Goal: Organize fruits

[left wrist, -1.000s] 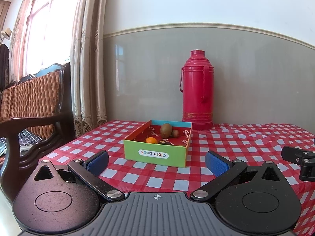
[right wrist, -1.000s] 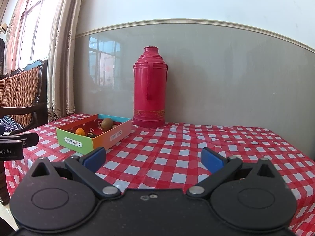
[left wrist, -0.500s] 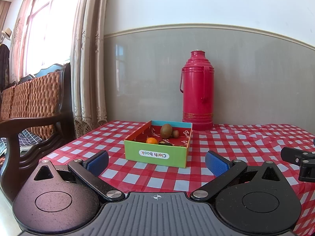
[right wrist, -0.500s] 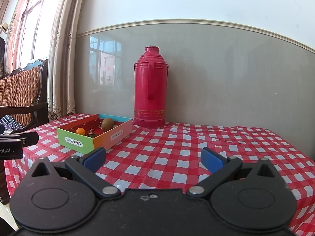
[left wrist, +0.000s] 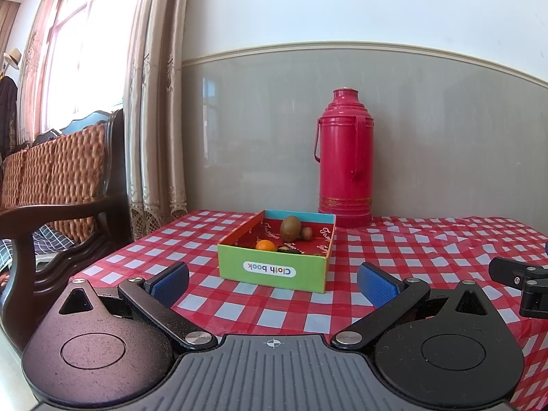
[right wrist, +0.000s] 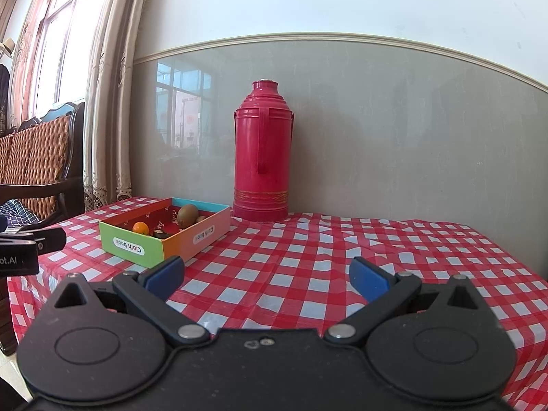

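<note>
A colourful cardboard box (left wrist: 274, 269) marked "Cloth book" sits on the checked tablecloth; it also shows in the right wrist view (right wrist: 137, 246). Inside lie a kiwi (left wrist: 290, 227), a small orange (left wrist: 265, 246), a small brown fruit (left wrist: 307, 233) and a dark item (left wrist: 284, 249). The kiwi (right wrist: 187, 214) and orange (right wrist: 140, 228) show in the right view too. My left gripper (left wrist: 274, 282) is open and empty, in front of the box. My right gripper (right wrist: 267, 275) is open and empty, to the right of the box.
A tall red thermos (left wrist: 345, 157) stands behind the box against the wall, also in the right view (right wrist: 263, 152). A wooden wicker chair (left wrist: 51, 185) and curtains (left wrist: 154, 102) are left of the table. The other gripper shows at each view's edge (left wrist: 520, 282) (right wrist: 24, 246).
</note>
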